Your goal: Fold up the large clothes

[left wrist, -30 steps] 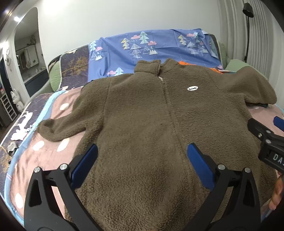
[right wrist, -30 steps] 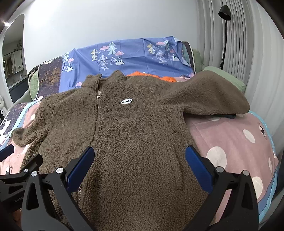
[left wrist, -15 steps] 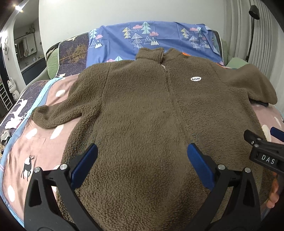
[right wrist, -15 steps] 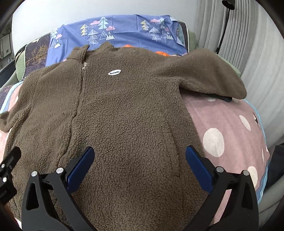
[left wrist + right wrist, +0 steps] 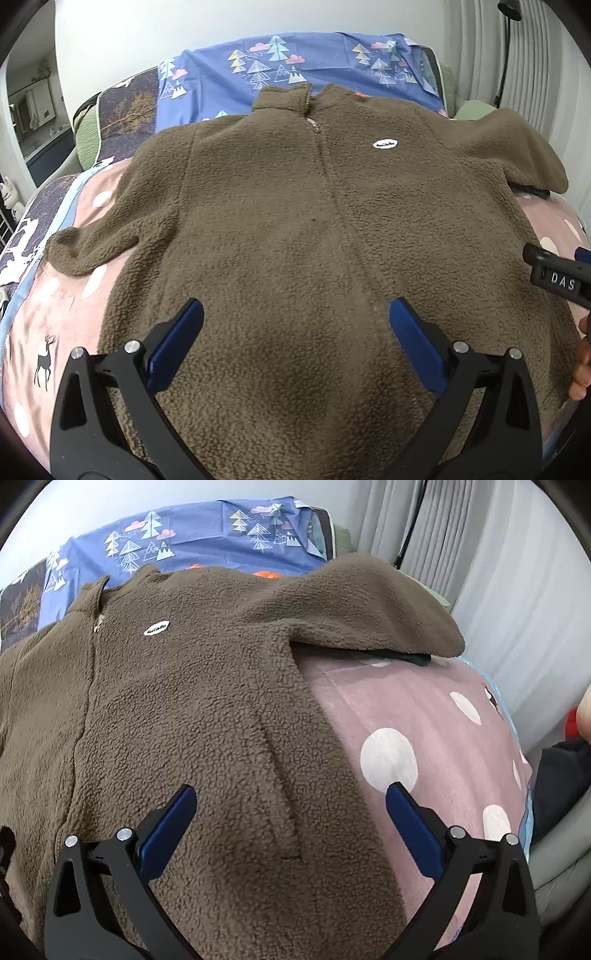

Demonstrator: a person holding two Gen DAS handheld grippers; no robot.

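Note:
A brown fleece jacket point(image 5: 295, 221) lies front up on the bed, zipper closed, collar at the far end, a white oval logo point(image 5: 385, 143) on its chest. One sleeve point(image 5: 92, 251) lies out to the left, the other sleeve point(image 5: 369, 605) spreads to the right. My left gripper point(image 5: 295, 314) hovers open over the jacket's lower middle, holding nothing. My right gripper point(image 5: 290, 797) hovers open over the jacket's lower right edge point(image 5: 332, 775), one finger above fleece and the other above the sheet. The right gripper's body point(image 5: 557, 280) shows at the left view's right edge.
The bed has a pink polka-dot sheet point(image 5: 424, 709) and a blue tree-print cloth point(image 5: 295, 62) at its head. Something orange point(image 5: 266, 574) peeks from behind the jacket. Grey curtains point(image 5: 480, 572) hang on the right. A person's fingers point(image 5: 581, 365) show by the bed's edge.
Both grippers moved closer and lower over the jacket. The right gripper shifted right, so its view now straddles the jacket's right edge. Both stayed open.

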